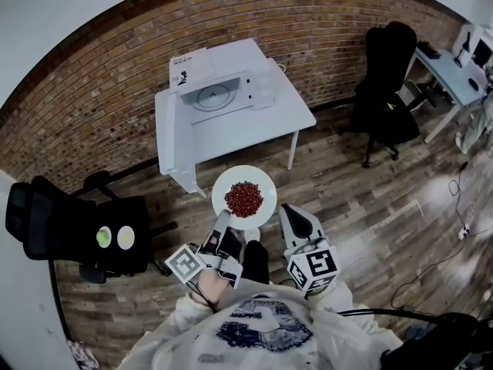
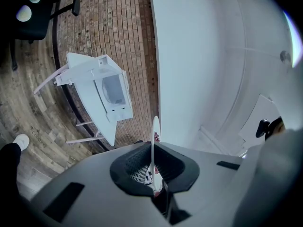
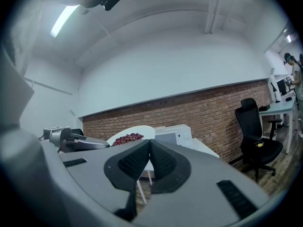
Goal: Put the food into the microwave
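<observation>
A white plate heaped with small red food hangs level over the wooden floor, in front of the person. My left gripper is shut on the plate's near rim; in the left gripper view the plate runs edge-on between the pads. My right gripper floats just right of the plate, shut with nothing between its jaws. The white microwave stands on a white table ahead, its cavity and turntable showing. The right gripper view also catches the plate and the left gripper.
A black office chair stands at the left and another at the right near a desk. Cables trail over the floor at the right. A brick wall backs the table. A person stands far right.
</observation>
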Action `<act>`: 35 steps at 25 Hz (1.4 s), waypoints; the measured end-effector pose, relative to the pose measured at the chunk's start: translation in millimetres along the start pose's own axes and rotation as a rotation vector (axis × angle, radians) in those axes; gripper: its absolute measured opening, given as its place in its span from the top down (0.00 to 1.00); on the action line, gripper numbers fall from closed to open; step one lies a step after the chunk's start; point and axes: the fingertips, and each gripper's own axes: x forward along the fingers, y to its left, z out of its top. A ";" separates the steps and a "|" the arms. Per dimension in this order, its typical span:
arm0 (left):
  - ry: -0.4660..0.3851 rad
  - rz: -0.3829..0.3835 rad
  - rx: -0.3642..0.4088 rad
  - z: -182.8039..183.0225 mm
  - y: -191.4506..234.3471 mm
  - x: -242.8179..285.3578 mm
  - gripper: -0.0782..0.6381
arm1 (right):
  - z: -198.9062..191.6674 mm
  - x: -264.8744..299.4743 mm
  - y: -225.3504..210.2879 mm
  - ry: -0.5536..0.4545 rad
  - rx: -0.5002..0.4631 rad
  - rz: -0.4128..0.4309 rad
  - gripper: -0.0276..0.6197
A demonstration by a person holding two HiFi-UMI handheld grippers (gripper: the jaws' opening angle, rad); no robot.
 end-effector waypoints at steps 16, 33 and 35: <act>0.008 0.021 -0.014 61.5 39.6 86.2 0.87 | -0.2 108.2 -46.5 0.031 0.018 -0.018 0.94; 0.017 0.019 -0.055 168.9 76.7 227.5 0.87 | 28.7 281.4 -98.2 0.070 -0.015 -0.025 0.94; 0.022 0.017 -0.063 176.4 81.3 239.6 0.87 | 28.7 297.5 -102.0 0.076 -0.016 -0.023 0.94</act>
